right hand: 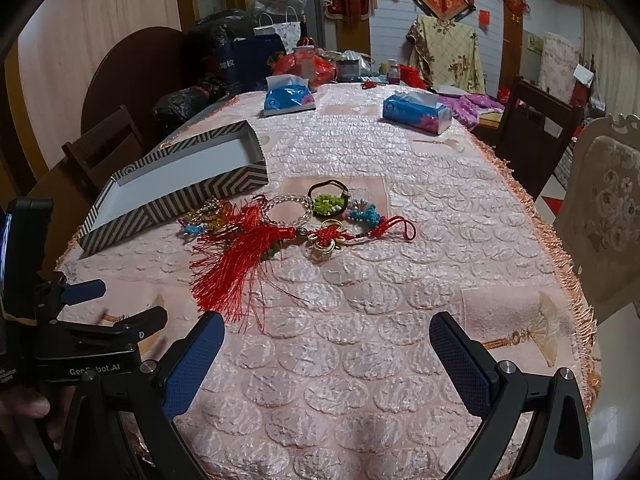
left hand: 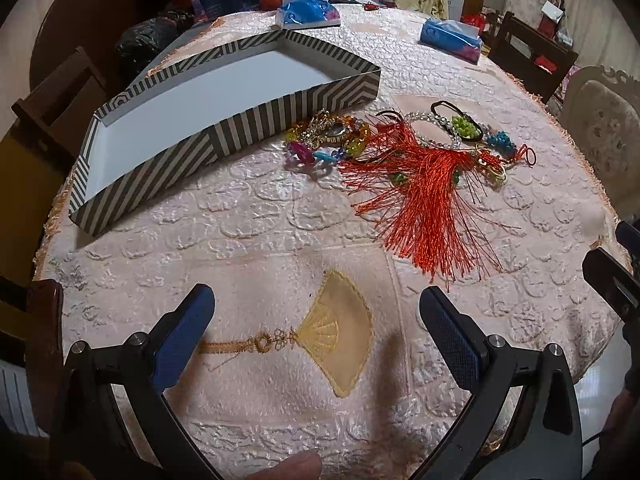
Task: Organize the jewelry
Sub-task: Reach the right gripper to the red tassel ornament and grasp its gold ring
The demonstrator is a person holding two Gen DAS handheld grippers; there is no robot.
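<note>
Both the left hand-held gripper (left hand: pixel 316 320) and right hand-held gripper (right hand: pixel 326 344) hover spread and empty over the bench (right hand: pixel 400 280), the jewelry pile (left hand: pixel 404 148) lying just beside the striped box (left hand: pixel 224 92).

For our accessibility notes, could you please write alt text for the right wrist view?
A tangle of jewelry with a red tassel lies on a pink tablecloth beside an empty striped box. The right gripper hovers short of it, jaws open.
</note>
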